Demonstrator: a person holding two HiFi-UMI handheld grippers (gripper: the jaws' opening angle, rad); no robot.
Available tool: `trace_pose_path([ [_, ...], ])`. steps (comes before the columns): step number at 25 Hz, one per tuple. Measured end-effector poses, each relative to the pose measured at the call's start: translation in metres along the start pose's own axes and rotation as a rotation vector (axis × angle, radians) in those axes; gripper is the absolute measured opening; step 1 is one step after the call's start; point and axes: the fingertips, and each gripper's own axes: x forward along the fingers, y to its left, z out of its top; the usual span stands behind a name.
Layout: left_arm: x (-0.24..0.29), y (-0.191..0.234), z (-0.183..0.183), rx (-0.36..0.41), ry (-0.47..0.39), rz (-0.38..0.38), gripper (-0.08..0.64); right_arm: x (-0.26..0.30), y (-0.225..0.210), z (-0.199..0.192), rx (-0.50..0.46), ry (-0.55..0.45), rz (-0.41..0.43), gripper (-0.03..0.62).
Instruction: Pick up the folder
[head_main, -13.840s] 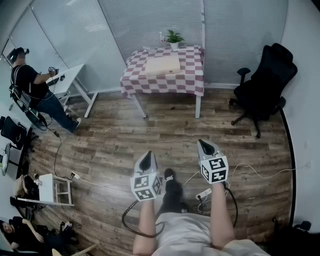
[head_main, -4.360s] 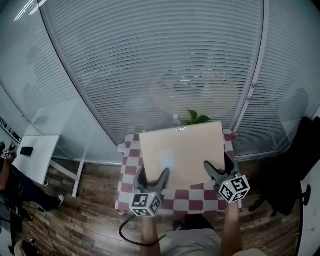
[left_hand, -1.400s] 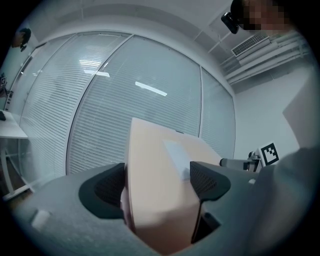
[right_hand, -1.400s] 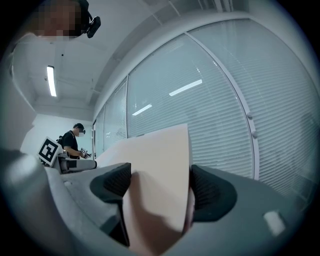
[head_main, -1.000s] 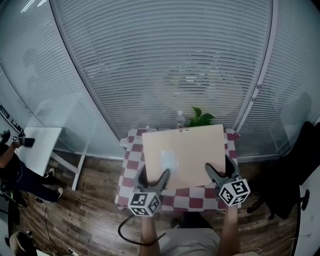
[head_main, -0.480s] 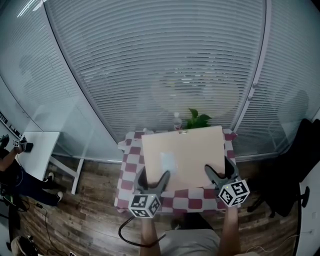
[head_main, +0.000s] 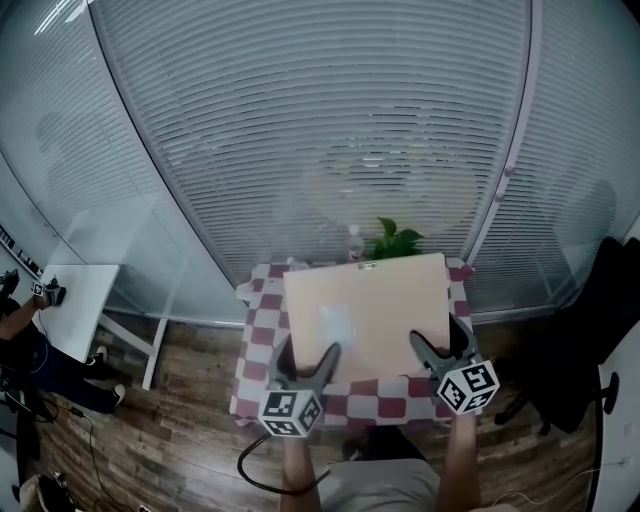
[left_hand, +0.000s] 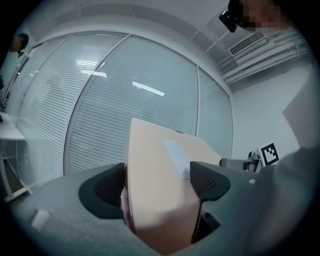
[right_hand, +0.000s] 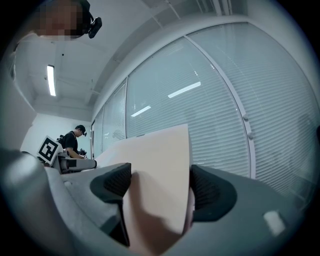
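head view: the left tool (head_main: 305, 353) and the right tool (head_main: 440, 338) each pinch the near edge of the tan folder (head_main: 365, 305). the folder sticks out ahead of them, above the checked surface (head_main: 258, 335).

left gripper view: its jaws squeeze one folder corner.

right gripper view: its jaws squeeze the other corner.

the folder looks light, thin and bendy, so holding both corners should stop it drooping.

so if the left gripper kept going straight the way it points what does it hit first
The left gripper is shut on the folder, so nothing comes before that. Beyond it, its view shows the window blinds ahead, and the folder's far edge would likely reach them first; depth is unclear.
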Motion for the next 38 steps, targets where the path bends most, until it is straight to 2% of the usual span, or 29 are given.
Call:
trace_pose_path([
  [25,-0.011,0.011,0.007,0.002,-0.019,0.031,0.399,0.010,0.014,0.005,-0.028,-0.005,0.021,0.368],
  [38,-0.020,0.019,0.001,0.008,-0.007,0.054,0.399,0.013,0.021,-0.006,-0.017,0.002,0.035,0.367],
])
